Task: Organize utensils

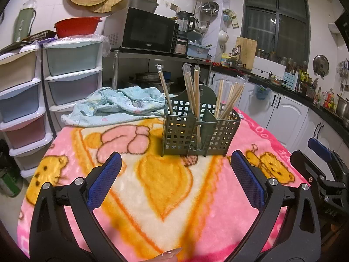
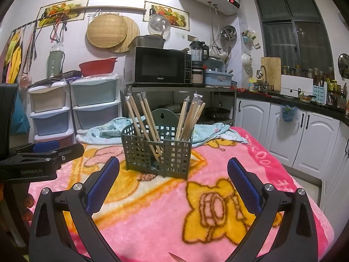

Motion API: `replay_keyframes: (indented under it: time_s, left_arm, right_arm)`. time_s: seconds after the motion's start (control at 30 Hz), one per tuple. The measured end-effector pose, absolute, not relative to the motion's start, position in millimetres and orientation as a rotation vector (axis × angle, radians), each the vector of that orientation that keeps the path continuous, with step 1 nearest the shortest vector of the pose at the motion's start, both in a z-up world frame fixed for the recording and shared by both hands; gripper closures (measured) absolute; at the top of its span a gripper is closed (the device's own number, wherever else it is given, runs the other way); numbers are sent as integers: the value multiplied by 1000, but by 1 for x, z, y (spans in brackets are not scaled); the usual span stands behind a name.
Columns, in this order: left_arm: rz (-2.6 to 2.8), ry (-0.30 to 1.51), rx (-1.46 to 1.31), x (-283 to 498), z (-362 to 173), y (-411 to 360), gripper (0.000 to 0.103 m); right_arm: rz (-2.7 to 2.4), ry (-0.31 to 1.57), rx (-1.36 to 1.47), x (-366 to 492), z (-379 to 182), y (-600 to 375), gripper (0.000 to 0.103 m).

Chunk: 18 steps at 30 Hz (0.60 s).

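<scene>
A grey-green slotted utensil holder [image 1: 199, 128] stands on the pink cartoon blanket [image 1: 152, 192], also in the right wrist view [image 2: 158, 152]. Several wrapped wooden chopsticks [image 1: 193, 91] stand in its compartments, some leaning left [image 2: 144, 124], some right [image 2: 189, 118]. My left gripper [image 1: 175, 161] is open and empty, just in front of the holder. My right gripper [image 2: 173, 170] is open and empty, also in front of the holder. The right gripper shows at the right edge of the left wrist view [image 1: 320, 159]; the left gripper shows at the left of the right wrist view [image 2: 41, 155].
A crumpled light-blue cloth [image 1: 115, 104] lies behind the holder. Plastic drawer units [image 1: 72, 74] stand at left. A microwave [image 1: 150, 30] sits on a metal rack behind. White cabinets and a cluttered counter [image 2: 305, 118] run along the right.
</scene>
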<state>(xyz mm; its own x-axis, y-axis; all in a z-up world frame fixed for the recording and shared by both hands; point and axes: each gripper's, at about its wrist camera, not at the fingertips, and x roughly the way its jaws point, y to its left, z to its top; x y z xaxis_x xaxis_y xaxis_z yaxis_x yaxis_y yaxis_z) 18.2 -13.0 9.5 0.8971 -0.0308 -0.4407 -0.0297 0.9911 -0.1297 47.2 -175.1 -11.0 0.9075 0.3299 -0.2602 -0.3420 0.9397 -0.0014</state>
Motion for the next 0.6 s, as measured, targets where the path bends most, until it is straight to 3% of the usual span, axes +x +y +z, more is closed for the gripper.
replay_keyframes:
  time_s: [0.6]
  left_arm:
    - [-2,456,-138,17,9,-12,11]
  right_arm:
    - [347,254,-48,47,-10,-174,6]
